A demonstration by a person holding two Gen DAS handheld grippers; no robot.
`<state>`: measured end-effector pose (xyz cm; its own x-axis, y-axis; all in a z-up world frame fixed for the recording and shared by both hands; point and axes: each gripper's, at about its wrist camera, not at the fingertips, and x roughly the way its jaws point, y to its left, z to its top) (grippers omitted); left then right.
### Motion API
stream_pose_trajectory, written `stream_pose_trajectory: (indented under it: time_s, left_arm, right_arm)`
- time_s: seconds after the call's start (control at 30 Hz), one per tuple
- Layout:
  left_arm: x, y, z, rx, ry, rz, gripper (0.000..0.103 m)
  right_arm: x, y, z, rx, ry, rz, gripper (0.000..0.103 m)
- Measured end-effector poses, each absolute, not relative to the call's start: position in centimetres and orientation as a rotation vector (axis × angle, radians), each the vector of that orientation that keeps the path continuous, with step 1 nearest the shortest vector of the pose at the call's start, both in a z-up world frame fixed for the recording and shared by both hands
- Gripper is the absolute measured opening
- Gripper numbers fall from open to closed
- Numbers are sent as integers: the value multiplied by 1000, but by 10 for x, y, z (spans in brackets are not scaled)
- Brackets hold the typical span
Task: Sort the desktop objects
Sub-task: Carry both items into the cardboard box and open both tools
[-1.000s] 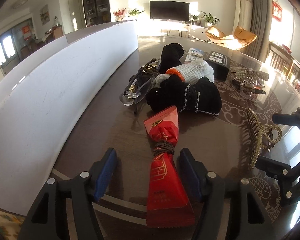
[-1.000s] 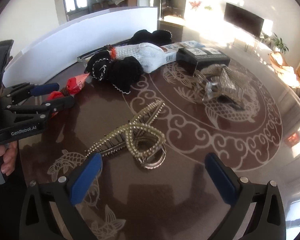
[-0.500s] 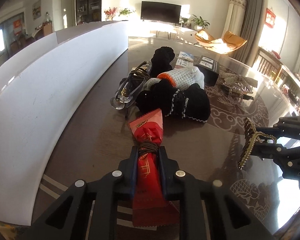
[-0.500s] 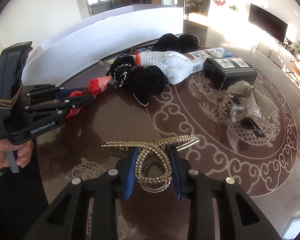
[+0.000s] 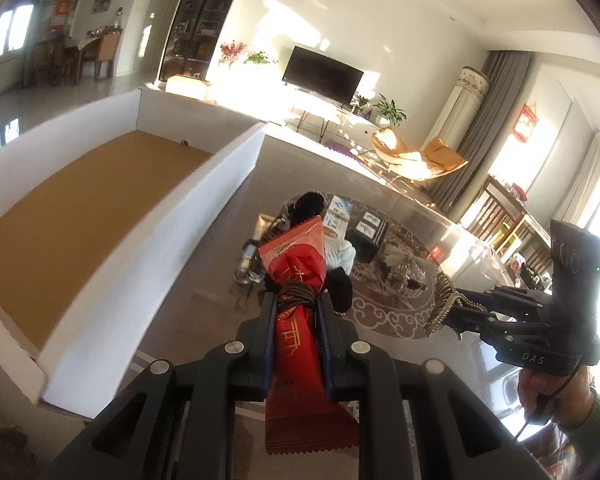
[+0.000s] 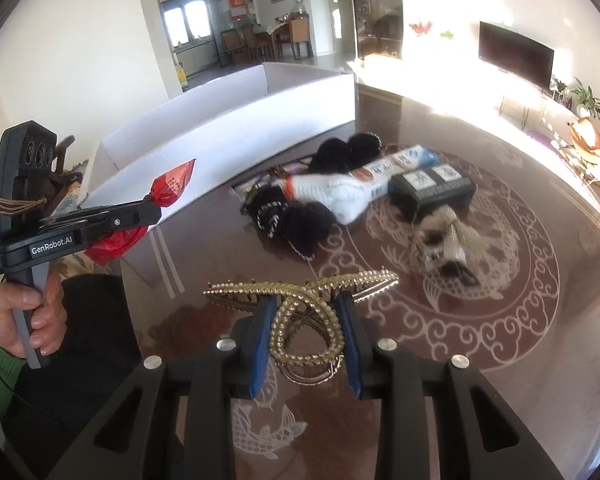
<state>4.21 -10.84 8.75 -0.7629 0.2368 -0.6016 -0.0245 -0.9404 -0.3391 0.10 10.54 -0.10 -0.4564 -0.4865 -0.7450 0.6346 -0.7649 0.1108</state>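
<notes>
My left gripper (image 5: 297, 304) is shut on a red snack packet (image 5: 296, 264) bound with a dark hair tie, held in the air above the table. The same packet (image 6: 172, 186) shows at the left of the right wrist view, clamped in the left gripper (image 6: 150, 212). My right gripper (image 6: 306, 312) is shut on a gold beaded hair claw (image 6: 300, 292), lifted off the table. That claw (image 5: 444, 300) hangs from the right gripper (image 5: 456, 312) at the right of the left wrist view. A white box with a brown floor (image 5: 80, 200) lies open to the left.
On the patterned table (image 6: 440, 320) lie black knitted pieces (image 6: 300, 220), a white glove with an orange cuff (image 6: 332, 196), a black carton (image 6: 432, 188), a glittery bow clip (image 6: 444, 240) and glasses (image 5: 248, 268). A hand (image 6: 24, 316) grips the left tool.
Both grippers closed on their objects, the left on the red packet and the right on the gold claw, then rose from the table. The left one swung so the box's inside shows.
</notes>
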Motion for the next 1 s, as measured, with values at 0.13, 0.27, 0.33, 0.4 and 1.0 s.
stream_pose_trajectory:
  time_s: [0.13, 0.27, 0.33, 0.4, 1.0]
  left_arm:
    - [21, -176, 129, -1040, -485, 2922, 18]
    - [-19, -250, 122, -1245, -474, 3057, 18]
    - [-37, -278, 105, -1382, -454, 3074, 18]
    - [-51, -297, 87, -1488, -447, 3073, 18]
    - [-79, -275, -1, -2217, 628, 2824, 74]
  right_arm:
    - [-23, 40, 47, 937, 243, -2156, 32]
    - [-55, -59, 73, 874, 263, -2068, 32]
    - [-73, -110, 73, 885, 259, -2025, 32]
    - [-89, -157, 64, 920, 260, -1989, 32]
    - [-91, -233, -18, 1035, 682, -1957, 84]
